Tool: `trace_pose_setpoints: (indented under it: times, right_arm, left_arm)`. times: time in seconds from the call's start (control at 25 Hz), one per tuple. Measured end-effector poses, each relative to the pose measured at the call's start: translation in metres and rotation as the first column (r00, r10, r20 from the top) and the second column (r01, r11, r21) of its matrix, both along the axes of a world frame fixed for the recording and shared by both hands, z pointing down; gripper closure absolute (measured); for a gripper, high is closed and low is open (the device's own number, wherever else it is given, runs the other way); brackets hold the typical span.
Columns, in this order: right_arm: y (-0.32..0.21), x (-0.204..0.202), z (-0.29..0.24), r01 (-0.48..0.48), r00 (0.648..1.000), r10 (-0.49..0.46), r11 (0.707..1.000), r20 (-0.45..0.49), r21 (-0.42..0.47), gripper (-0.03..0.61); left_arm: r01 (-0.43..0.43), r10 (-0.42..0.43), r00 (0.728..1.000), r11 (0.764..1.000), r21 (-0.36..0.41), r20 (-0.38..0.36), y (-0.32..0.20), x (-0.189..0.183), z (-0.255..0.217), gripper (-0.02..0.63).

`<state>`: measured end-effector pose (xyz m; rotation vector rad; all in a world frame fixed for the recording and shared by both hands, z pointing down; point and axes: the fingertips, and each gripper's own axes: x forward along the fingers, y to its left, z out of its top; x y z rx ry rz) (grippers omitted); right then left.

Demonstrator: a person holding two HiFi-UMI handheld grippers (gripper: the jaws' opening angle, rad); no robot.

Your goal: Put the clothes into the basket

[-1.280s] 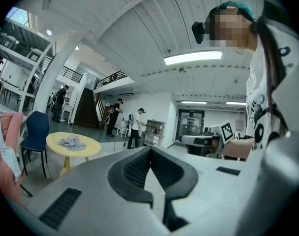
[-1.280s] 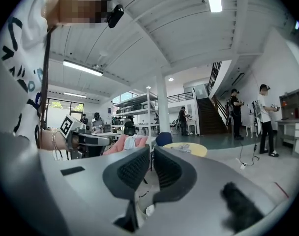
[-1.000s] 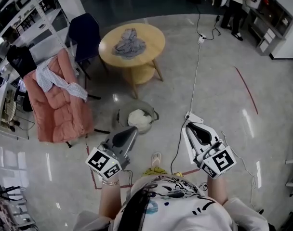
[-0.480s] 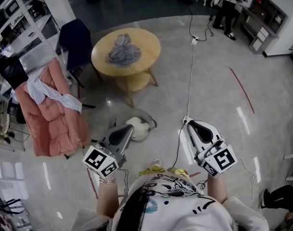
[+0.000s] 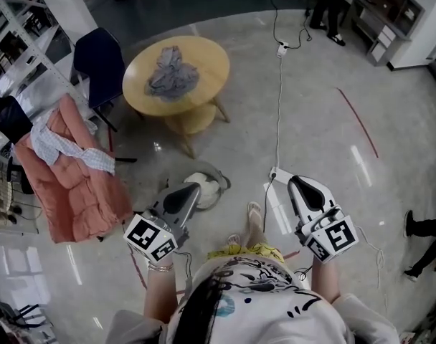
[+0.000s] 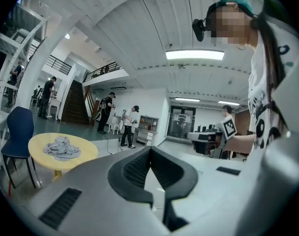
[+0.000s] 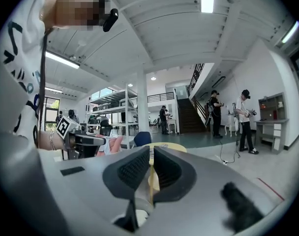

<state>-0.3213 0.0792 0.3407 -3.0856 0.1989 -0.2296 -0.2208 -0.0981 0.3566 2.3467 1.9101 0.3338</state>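
Observation:
A crumpled grey garment (image 5: 171,74) lies on the round yellow table (image 5: 211,56) ahead; in the left gripper view the garment (image 6: 62,148) shows at the left. On the floor in front of the table stands the grey basket (image 5: 219,172) with a white cloth (image 5: 202,185) in it. My left gripper (image 5: 191,189) is held level, its tip over the basket's near left rim in the head view; its jaws (image 6: 150,150) are shut on nothing. My right gripper (image 5: 302,183) is well to the right of the basket, also shut and empty (image 7: 151,154).
A pink padded jacket (image 5: 74,192) and a checked white shirt (image 5: 60,145) hang on a rack at the left, beside a dark blue chair (image 5: 96,56). A white cable (image 5: 279,99) runs across the floor to a power strip (image 5: 274,174). People stand at the back and far right.
The person has stepped forward, one foot now showing ahead. Both grippers went along with the step and stay shut. The left tip now overlaps the basket's rim in the head view.

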Motion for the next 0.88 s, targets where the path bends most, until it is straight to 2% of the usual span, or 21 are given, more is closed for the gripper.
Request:
trace_pose_setpoints:
  times: [0.24,0.4,0.56,0.88]
  right_arm:
    - [0.039,0.031,0.002,0.012,1.0,-0.012,1.0,-0.021,0.011,0.548]
    - [0.06,0.044,0.015,0.063,0.998,-0.063,0.998,0.003,0.02,0.548]
    - [0.108,0.058,0.018,0.117,0.993,-0.117,0.993,0.031,-0.001,0.548]
    - [0.168,0.093,-0.001,0.223,0.975,-0.223,0.975,-0.001,-0.014,0.548]
  left_arm:
    - [0.015,-0.015,1.0,1.0,0.012,-0.004,0.03,0.018,0.003,0.6]
    - [0.059,-0.06,0.998,0.997,0.044,0.022,0.053,0.031,0.015,0.6]
    - [0.093,-0.094,0.995,0.995,0.025,0.029,0.103,0.037,0.01,0.6]
    - [0.141,-0.141,0.99,0.99,0.006,-0.003,0.181,0.055,-0.005,0.6]
